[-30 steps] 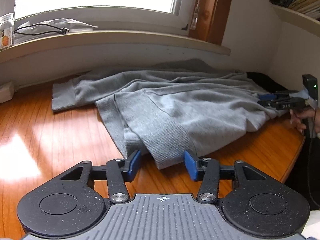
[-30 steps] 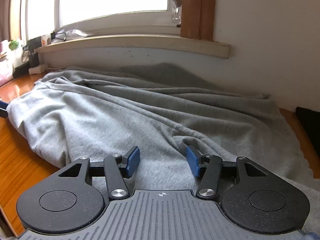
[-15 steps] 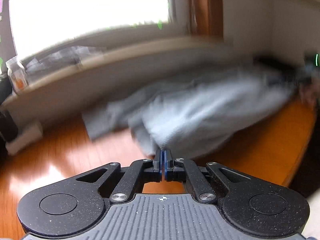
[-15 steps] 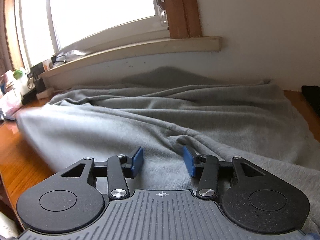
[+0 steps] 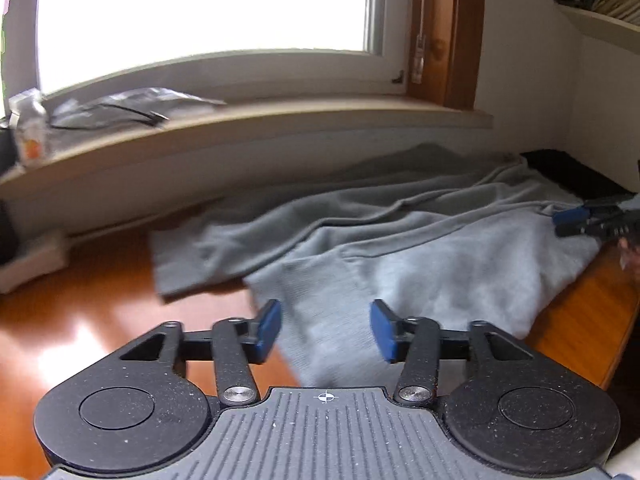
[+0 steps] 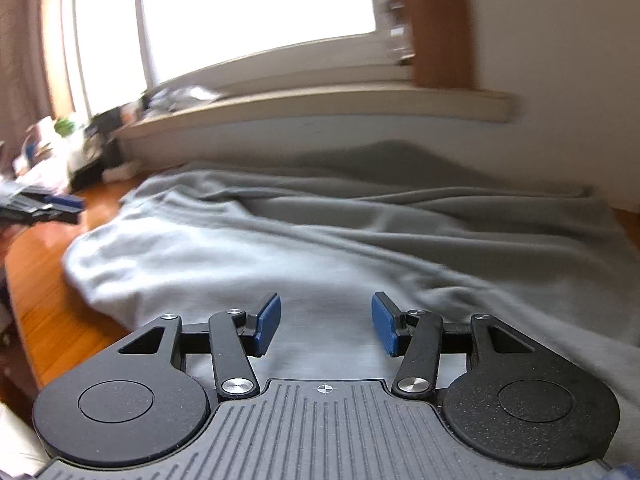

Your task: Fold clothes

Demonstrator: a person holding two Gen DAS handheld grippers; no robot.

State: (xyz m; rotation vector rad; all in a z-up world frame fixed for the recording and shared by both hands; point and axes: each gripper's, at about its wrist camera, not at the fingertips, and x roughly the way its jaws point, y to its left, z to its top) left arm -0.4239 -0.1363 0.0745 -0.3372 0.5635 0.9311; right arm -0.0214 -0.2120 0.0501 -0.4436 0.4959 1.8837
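Note:
A grey sweatshirt (image 5: 440, 256) lies crumpled on the orange wooden table (image 5: 80, 320), with its ribbed hem toward me. My left gripper (image 5: 325, 320) hovers over that hem. Its jaws are opening, the cloth shows below the gap and the blue pads (image 5: 269, 326) press on nothing. My right gripper (image 6: 326, 316) hangs above the sweatshirt (image 6: 320, 240) on the other side, jaws opening slightly and not touching cloth. Each gripper shows in the other's view: the right gripper (image 5: 580, 220) at the far right edge of the cloth, the left gripper (image 6: 52, 208) at the far left.
A window sill (image 5: 240, 120) runs behind the table with a small bottle (image 5: 28, 136) and a cable on plastic wrap (image 5: 120, 108). A white power strip (image 5: 32, 256) lies at the left. A black object (image 5: 568, 172) fills the right corner. The table's edge (image 5: 592, 328) curves near right.
The left gripper shut on nothing half a second ago and now stands open again, higher over the hem. The right gripper swung its view slightly and widened a little.

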